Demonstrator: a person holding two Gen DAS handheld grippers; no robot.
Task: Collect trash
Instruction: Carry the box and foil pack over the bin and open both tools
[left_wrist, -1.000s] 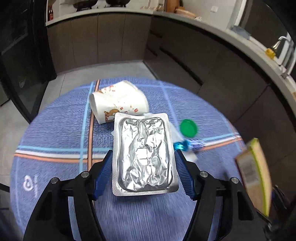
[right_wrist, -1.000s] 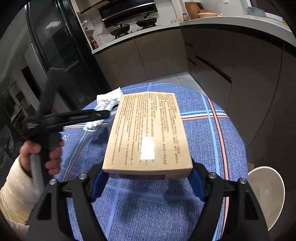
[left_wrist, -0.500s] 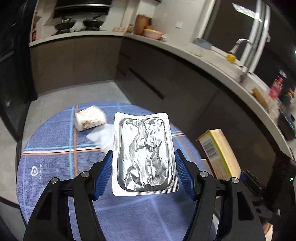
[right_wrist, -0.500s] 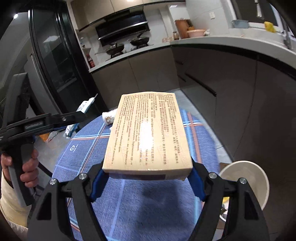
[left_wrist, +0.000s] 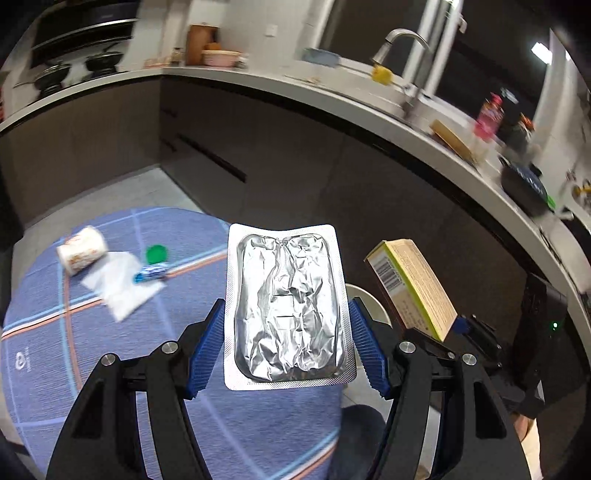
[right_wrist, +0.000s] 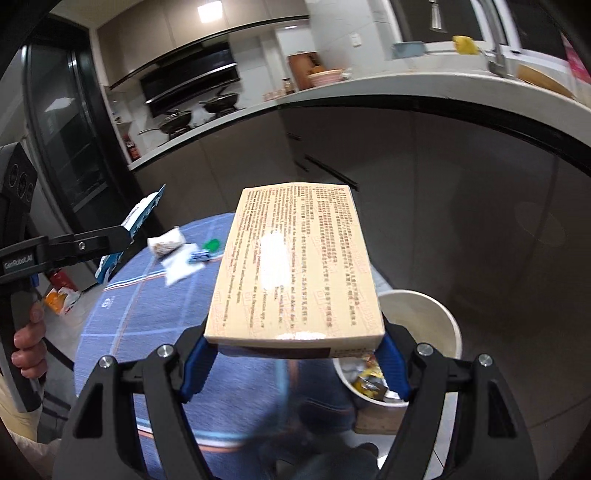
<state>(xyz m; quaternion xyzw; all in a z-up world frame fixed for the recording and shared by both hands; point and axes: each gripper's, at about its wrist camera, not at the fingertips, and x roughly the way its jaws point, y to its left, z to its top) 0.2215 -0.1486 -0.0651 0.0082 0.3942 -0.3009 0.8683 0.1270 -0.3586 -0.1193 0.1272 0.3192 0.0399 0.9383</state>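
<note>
My left gripper (left_wrist: 286, 347) is shut on a silver foil blister pack (left_wrist: 288, 310), held up above the right edge of the round blue table (left_wrist: 110, 350). My right gripper (right_wrist: 291, 354) is shut on a tan cardboard box (right_wrist: 295, 266), held just left of and above a white trash bin (right_wrist: 421, 325) with wrappers inside. The box (left_wrist: 410, 284) also shows at the right of the left wrist view. On the table lie a tipped paper cup (left_wrist: 81, 251), a white tissue (left_wrist: 122, 284), a green bottle cap (left_wrist: 157, 254) and a blue candy wrapper (left_wrist: 151, 273).
A dark kitchen counter (left_wrist: 332, 96) with sink and faucet (left_wrist: 406, 48) curves behind the table. The bin stands on the floor right of the table. An orange packet (right_wrist: 61, 301) lies on the floor at left. A black fridge (right_wrist: 66, 140) stands at far left.
Both grippers have lifted and swung right, away from the table's middle toward the bin. The table trash now looks smaller and farther left. The bin has come closer in the right wrist view.
</note>
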